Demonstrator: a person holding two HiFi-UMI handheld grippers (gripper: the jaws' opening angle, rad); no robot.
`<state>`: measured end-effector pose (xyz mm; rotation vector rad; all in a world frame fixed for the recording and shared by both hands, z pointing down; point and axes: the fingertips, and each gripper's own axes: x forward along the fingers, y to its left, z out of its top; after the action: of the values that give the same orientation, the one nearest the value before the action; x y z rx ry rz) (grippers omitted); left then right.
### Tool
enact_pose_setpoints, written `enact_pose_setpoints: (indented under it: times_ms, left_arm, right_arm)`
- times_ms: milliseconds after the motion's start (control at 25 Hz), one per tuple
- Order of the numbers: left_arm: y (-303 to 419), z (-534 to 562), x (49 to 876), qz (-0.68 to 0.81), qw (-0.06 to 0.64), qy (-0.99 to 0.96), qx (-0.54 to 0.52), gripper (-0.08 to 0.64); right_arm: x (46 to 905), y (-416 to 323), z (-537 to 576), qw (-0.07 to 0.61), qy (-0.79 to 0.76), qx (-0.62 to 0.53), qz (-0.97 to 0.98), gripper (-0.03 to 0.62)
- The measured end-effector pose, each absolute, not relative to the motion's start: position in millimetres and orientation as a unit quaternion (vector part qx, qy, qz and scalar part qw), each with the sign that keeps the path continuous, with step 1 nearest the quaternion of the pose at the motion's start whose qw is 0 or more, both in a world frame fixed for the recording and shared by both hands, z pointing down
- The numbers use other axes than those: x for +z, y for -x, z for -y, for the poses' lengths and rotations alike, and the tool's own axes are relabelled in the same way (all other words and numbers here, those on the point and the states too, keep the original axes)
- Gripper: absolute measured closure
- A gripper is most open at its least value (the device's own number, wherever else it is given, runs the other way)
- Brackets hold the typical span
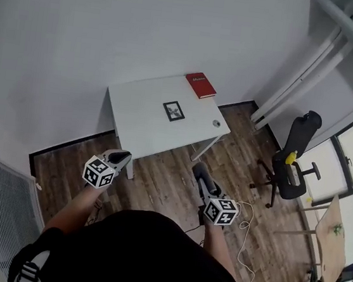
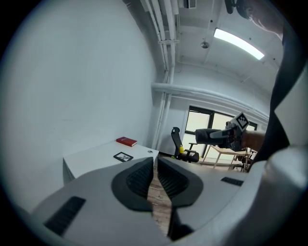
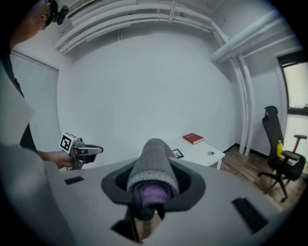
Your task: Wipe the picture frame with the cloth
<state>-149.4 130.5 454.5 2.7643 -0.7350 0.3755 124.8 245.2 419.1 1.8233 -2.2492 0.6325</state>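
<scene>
A small black picture frame (image 1: 174, 111) lies flat near the middle of a white table (image 1: 140, 126); it also shows far off in the left gripper view as the frame (image 2: 123, 156) and in the right gripper view as the frame (image 3: 177, 153). My right gripper (image 1: 199, 170) is shut on a rolled grey cloth (image 3: 153, 174) with a purple core. My left gripper (image 1: 122, 157) is shut with nothing between its pads (image 2: 155, 177). Both grippers hang over the wooden floor, short of the table's near edge.
A red book (image 1: 200, 85) lies at the table's far right corner, and a small round object (image 1: 216, 123) sits near the right edge. A black office chair (image 1: 292, 163) stands to the right. White pipes (image 1: 313, 64) run down the right wall. A wooden desk (image 1: 332, 242) is at far right.
</scene>
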Motion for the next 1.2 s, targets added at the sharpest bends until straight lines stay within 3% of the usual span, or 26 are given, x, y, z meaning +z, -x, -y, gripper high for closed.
enact_pose_setpoints:
  times_ms: [920,1200]
  left_arm:
    - [198.7,-81.7,466.8,0.237,0.146,-0.953,0.121,0.526]
    - [173.0,-71.4,470.5,0.229,0.146,-0.953,0.132,0.526]
  right_arm:
    - [428.6,-88.4,-203.7,0.105,-0.625,0.222,0.741,0.483]
    - [429.6,-116.3,-184.8,0.097,-0.637,0.221,0.732,0.483]
